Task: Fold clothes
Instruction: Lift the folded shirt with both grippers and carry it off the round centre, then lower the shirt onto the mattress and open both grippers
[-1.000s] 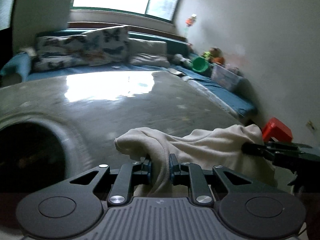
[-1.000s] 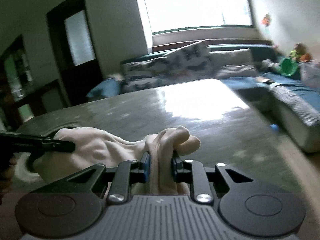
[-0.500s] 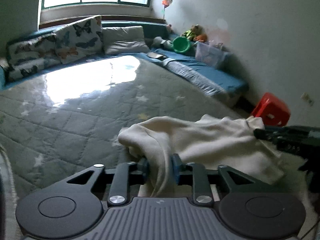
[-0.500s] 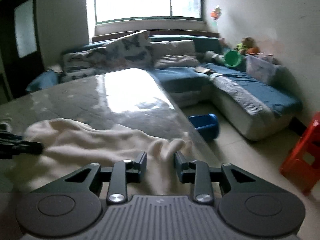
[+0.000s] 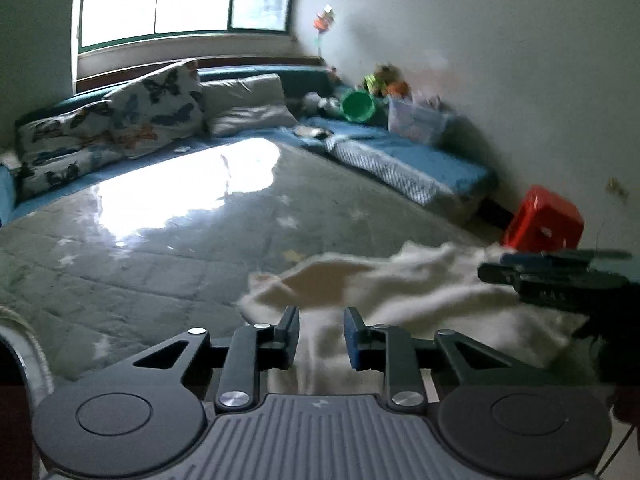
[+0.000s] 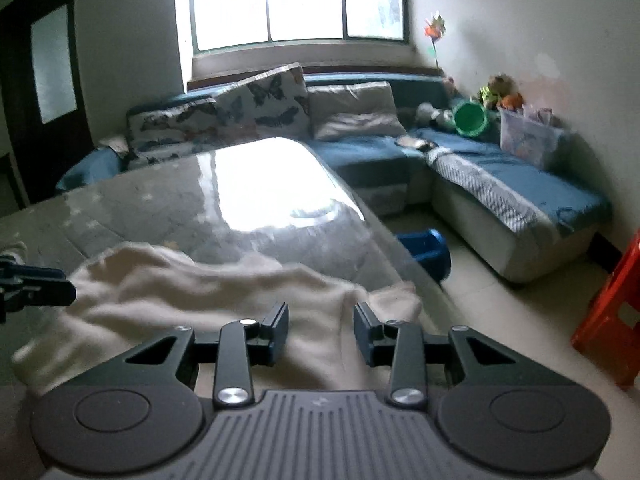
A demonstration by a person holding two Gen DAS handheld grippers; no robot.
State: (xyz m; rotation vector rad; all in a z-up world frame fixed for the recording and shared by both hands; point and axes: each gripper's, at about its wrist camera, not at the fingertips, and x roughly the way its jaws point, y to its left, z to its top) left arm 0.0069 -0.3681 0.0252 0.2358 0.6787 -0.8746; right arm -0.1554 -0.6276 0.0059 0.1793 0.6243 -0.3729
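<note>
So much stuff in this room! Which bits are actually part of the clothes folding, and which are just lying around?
Part of the job:
cream garment
left hand-held gripper, open
right hand-held gripper, open
quilted table it lies on

Just lying about:
butterfly cushions
green bucket
clear plastic box
red stool
blue stool
sofa

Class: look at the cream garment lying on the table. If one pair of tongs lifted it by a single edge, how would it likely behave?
The garment would probably sag and drape, since it already lies in soft rumples and folds. It looks thick and fleecy, so it is likely light and easy to grip. One corner sits at the table edge, so a pull could drag it off.
</note>
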